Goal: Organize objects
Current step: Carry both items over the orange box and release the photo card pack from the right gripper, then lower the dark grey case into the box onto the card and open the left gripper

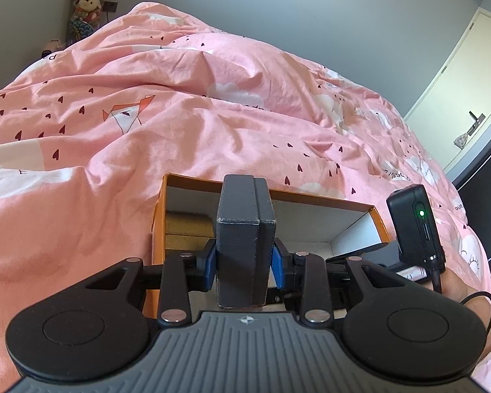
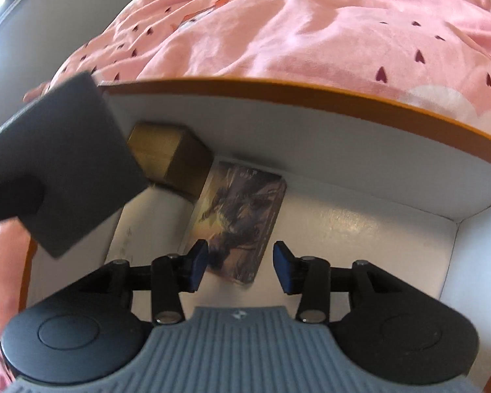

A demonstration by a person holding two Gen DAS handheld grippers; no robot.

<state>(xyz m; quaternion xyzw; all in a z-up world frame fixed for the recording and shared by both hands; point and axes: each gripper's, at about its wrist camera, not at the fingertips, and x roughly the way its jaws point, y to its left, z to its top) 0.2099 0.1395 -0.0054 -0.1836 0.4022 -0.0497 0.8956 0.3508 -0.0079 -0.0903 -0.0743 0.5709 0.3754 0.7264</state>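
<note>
Two items already lie in the orange box (image 2: pixel 278 96) on the bed: a gold box (image 2: pixel 170 154) at 11 o'clock and a picture card (image 2: pixel 242 216) beside it. The right gripper (image 2: pixel 240 270) hovers with fingers spread, holding nothing. The left gripper (image 1: pixel 244 263) pinches a dark grey box (image 1: pixel 242 239) above the box's near edge, not yet stowed.

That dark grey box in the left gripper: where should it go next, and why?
Probably down into the orange box. The left gripper holds the dark grey box above it, the right gripper hangs open and empty, and bare floor remains beside the picture card.
</note>
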